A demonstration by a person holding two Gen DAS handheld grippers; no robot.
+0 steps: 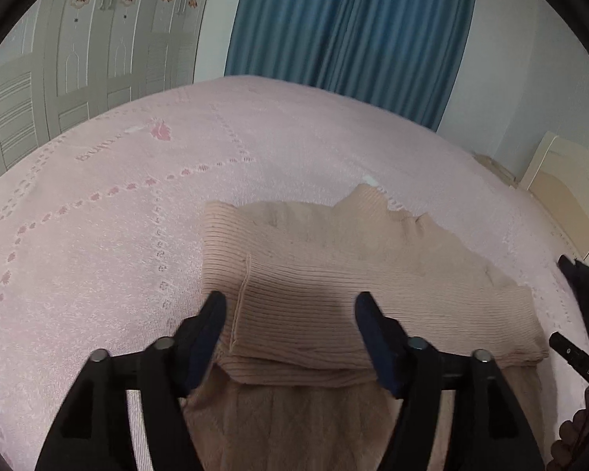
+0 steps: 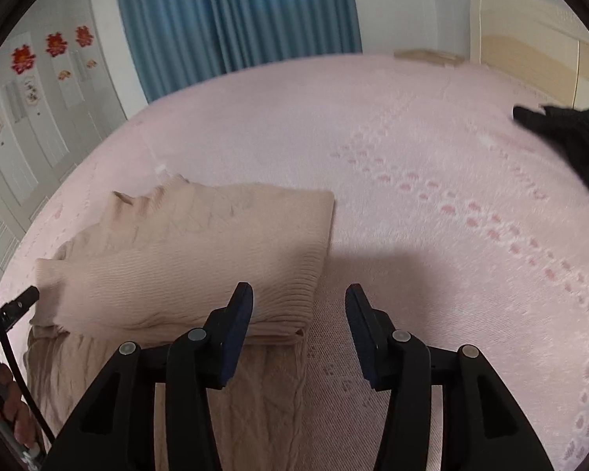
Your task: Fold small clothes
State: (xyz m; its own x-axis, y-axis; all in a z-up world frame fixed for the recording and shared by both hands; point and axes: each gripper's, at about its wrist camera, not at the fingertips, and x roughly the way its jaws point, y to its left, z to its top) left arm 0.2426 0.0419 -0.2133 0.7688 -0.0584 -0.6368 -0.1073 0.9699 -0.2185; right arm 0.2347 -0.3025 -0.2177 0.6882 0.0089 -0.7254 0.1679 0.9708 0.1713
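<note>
A beige ribbed knit garment lies partly folded on the pink bedspread. Its ribbed part is doubled over a cable-knit part that lies nearer me. My left gripper is open and empty, its jaws standing apart just above the near folded edge. In the right wrist view the garment lies to the left. My right gripper is open and empty, above the garment's right corner and the bedspread.
A black garment lies at the right of the bed; it also shows in the left wrist view. Blue curtains, white wardrobe doors and a cream headboard stand beyond the bed.
</note>
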